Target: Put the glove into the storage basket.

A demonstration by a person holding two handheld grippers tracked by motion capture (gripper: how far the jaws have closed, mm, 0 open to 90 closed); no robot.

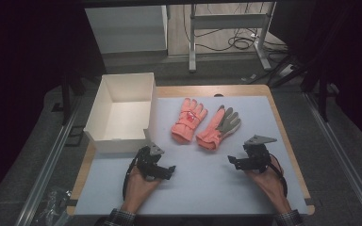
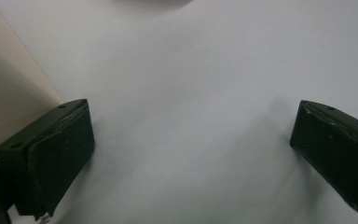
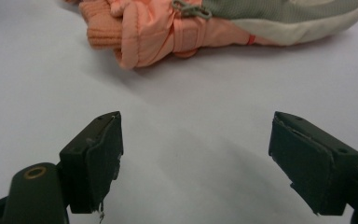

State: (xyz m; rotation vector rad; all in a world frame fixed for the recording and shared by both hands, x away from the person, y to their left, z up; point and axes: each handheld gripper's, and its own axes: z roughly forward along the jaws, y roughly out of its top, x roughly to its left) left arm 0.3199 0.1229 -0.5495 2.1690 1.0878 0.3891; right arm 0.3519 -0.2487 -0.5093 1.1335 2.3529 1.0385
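On the pale surface (image 1: 245, 197), two orange gloves (image 1: 205, 123) are laid side by side, fingers pointing away, just right of an open white box (image 1: 122, 110). Nothing is placed between them and the tongs. The left tongs (image 1: 162, 173) and right tongs (image 1: 238, 162) are held wide apart, gripping nothing. A knit cuff (image 3: 103, 31) and grey palm (image 3: 279, 10) are seen close up in the right gripper view.

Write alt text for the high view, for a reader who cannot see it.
Two orange gloves lie side by side on a pale mat, with an empty white box to their left. Nearer the camera, a person's hands hold the left claw and right claw low over the mat, both holding nothing.
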